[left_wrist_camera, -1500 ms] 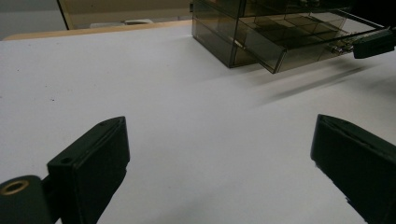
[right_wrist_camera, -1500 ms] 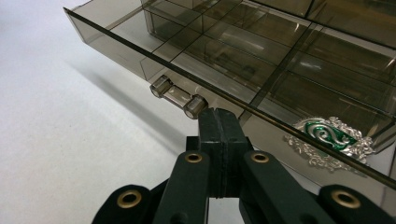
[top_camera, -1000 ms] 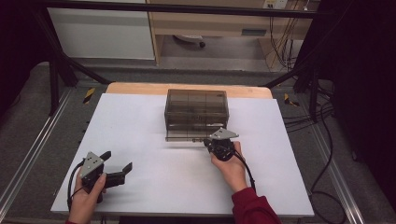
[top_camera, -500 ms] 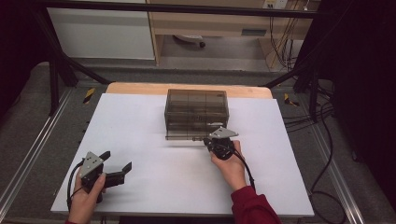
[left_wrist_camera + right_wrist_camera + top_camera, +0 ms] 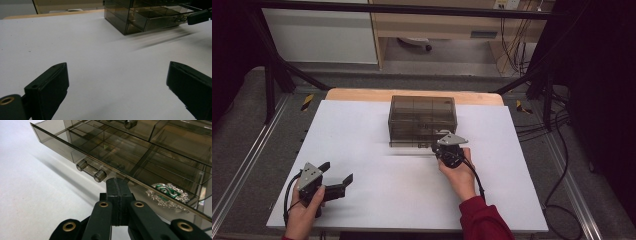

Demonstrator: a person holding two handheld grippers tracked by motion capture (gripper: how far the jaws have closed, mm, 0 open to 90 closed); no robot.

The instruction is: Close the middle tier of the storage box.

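While the left gripper (image 5: 337, 186) rests with jaws spread, the right gripper (image 5: 117, 185), jaws clenched empty, meets the partly open drawer (image 5: 120, 157) beside its handle (image 5: 91, 171).

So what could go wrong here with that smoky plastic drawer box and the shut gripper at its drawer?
The right gripper is shut with its tips against the bottom drawer's front edge, beside the handle, not on it, so it may slip off. The left gripper is open and far from the drawer box, so the light box could slide on the white table.
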